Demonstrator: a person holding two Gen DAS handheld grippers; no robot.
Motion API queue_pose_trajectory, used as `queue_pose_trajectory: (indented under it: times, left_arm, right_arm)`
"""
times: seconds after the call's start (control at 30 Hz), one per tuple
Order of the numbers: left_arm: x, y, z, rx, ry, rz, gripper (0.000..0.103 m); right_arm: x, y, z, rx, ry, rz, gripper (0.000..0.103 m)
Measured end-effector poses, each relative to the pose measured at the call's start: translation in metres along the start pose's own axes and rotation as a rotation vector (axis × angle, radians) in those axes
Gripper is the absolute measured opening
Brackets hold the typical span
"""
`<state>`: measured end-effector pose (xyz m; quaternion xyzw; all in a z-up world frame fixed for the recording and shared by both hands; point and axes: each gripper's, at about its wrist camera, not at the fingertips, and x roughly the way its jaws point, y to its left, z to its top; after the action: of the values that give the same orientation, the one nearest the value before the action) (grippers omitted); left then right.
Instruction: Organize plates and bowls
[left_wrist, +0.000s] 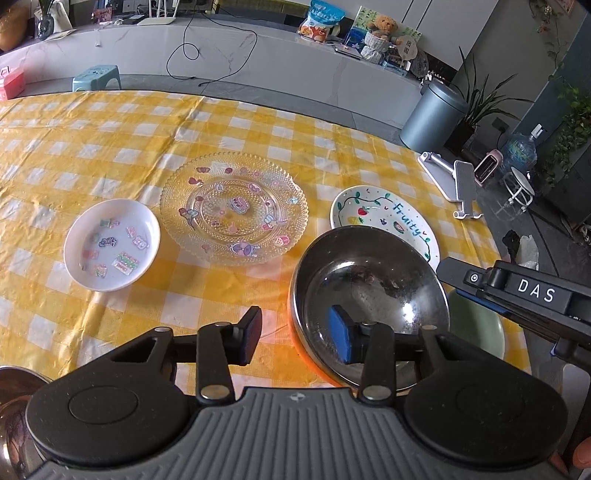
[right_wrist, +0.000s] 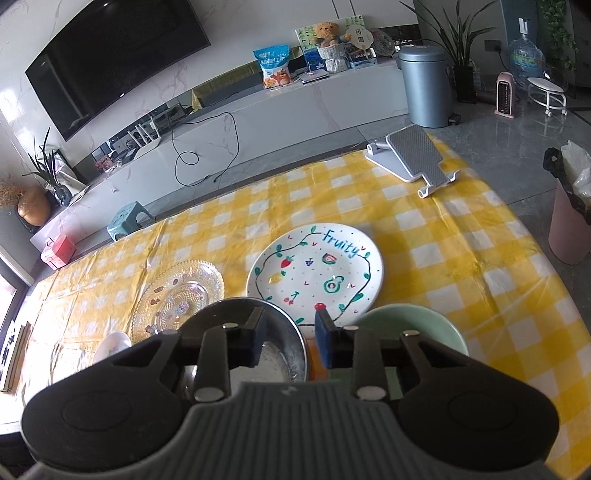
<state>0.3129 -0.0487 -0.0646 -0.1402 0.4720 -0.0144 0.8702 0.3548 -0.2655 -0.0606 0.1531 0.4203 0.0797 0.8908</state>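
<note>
A steel bowl with an orange outside stands near the table's front edge, seen too in the right wrist view as steel bowl. My left gripper straddles its left rim, one pad inside and one outside, with gaps on both sides. My right gripper straddles the opposite rim the same way, and its left pad stands clear of the wall. A green bowl sits right beside it. Beyond lie a white "Fruity" plate, a clear glass plate and a small white dish, both with stickers.
A grey phone stand lies at the far right of the yellow checked tablecloth. Another steel bowl shows at the lower left edge. A pink bin stands on the floor off the table's right side.
</note>
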Motion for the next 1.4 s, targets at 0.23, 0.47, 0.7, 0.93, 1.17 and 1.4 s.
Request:
queue_pose_trajectory:
  times: [0.23,0.47,0.7,0.93,1.17,1.4]
  left_arm:
    - [0.007,0.003,-0.001,-0.014,0.014,-0.021,0.023]
    - [0.005,-0.003,-0.001,0.034,0.001,0.021,0.012]
    - [-0.002,0.013,0.0,0.03,0.013,0.028,0.011]
    - [-0.001,0.01,0.0,0.048,0.015,0.039,0.013]
    - [0.003,0.003,-0.002,0.091,0.021,0.061,0.014]
    - [-0.004,0.001,-0.005,0.103,0.014,0.075,0.009]
  right_arm:
    - [0.009,0.005,-0.005,-0.037,0.024,-0.038,0.019]
    - [0.012,0.001,-0.008,-0.011,0.037,-0.043,0.006]
    - [0.009,0.009,-0.019,-0.021,0.091,0.018,0.011]
    - [0.023,0.004,-0.024,0.015,0.157,0.002,0.012]
    - [0.026,-0.002,-0.029,0.081,0.167,0.024,0.01]
    - [0.018,0.004,-0.037,0.052,0.155,-0.013,0.008]
